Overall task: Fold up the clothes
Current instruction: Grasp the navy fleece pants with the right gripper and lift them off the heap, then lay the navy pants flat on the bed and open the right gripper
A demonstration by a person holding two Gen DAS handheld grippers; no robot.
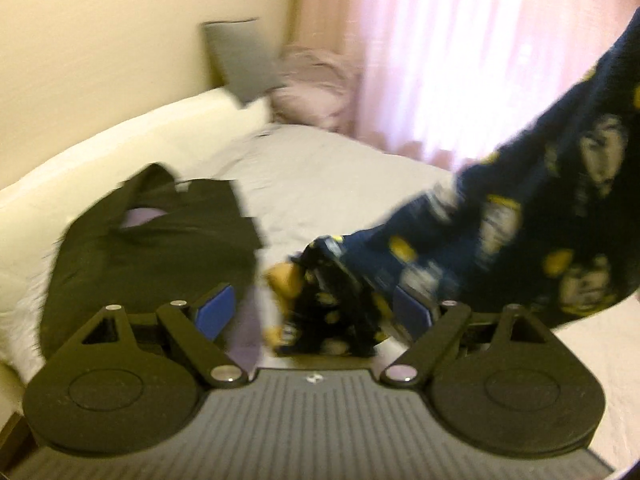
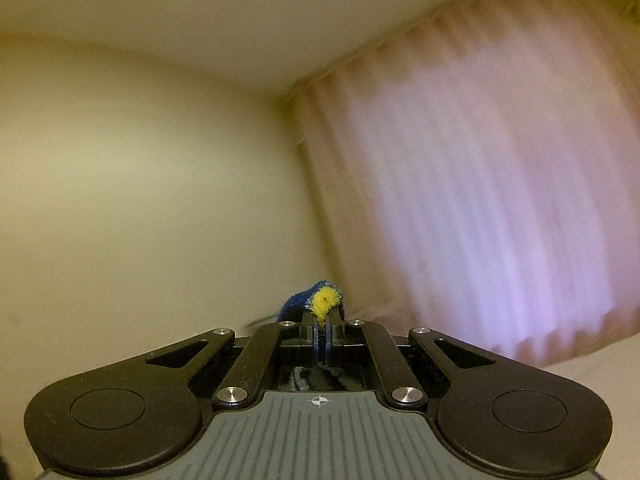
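Left gripper [image 1: 316, 312]: jaws spread wide, blue pads [image 1: 216, 312] on either side of a hanging fold of the navy patterned garment [image 1: 520, 232], not clamping it.
Right gripper [image 2: 322, 332]: jaws pressed together, pinching a blue-and-yellow fuzzy edge of the same garment [image 2: 320, 300]; aimed up at wall and pink curtain [image 2: 480, 200].
Navy garment: draped from upper right down over the bed [image 1: 320, 176].
Black garment [image 1: 152, 232]: flat on the bed, left of the gripper.
Pillow [image 1: 312, 84]: at the far corner.

Bed [image 1: 328, 168] with a pale sheet, black top [image 1: 152, 240] lying on it, pink pillow [image 1: 316, 84] at the far end
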